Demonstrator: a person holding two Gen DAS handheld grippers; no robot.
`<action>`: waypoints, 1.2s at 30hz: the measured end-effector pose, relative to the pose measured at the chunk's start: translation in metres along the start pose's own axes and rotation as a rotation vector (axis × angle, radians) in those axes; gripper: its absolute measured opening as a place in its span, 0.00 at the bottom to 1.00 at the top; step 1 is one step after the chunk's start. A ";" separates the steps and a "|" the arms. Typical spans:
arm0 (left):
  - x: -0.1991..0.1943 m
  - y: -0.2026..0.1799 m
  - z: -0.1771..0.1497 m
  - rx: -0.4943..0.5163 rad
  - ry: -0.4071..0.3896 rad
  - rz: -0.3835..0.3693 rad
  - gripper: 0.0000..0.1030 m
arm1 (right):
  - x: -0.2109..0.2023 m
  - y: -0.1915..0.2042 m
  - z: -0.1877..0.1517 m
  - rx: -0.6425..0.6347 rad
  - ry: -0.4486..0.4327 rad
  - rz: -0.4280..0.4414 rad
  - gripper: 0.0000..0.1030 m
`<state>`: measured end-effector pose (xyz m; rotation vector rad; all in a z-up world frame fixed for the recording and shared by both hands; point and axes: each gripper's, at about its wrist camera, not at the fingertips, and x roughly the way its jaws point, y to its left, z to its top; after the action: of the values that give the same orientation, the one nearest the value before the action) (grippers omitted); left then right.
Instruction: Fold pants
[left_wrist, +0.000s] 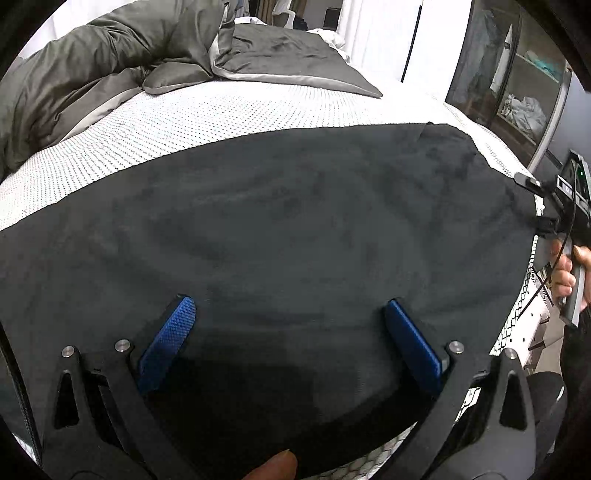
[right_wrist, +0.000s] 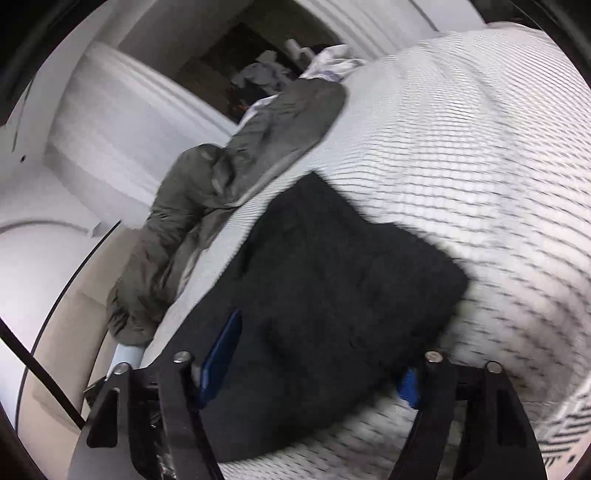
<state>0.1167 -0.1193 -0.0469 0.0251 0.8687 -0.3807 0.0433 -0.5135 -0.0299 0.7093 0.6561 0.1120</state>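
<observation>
Dark charcoal pants lie spread flat on the white patterned mattress. My left gripper is open just above the near part of the pants, blue pads wide apart, nothing between them. In the right wrist view, the pants show as a folded dark block on the mattress. My right gripper is open over the pants' near edge, with one blue pad on the fabric. The right gripper also shows at the far right of the left wrist view.
A grey-green duvet and pillow are bunched at the head of the bed. A shelf unit with clothes stands to the right. The duvet hangs along the bed's left edge in the right wrist view.
</observation>
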 end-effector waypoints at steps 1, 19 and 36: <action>0.000 0.003 0.000 -0.009 -0.001 -0.004 0.99 | 0.006 0.011 0.001 -0.034 -0.003 -0.006 0.53; -0.128 0.200 -0.056 -0.478 -0.243 0.265 0.99 | 0.116 0.353 -0.085 -0.744 0.178 0.271 0.21; -0.088 0.171 -0.060 -0.245 -0.058 0.273 0.99 | 0.108 0.253 -0.169 -0.929 0.503 -0.035 0.79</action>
<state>0.0782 0.0784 -0.0421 -0.0926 0.8369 -0.0181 0.0592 -0.1915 -0.0210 -0.2441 0.9856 0.5351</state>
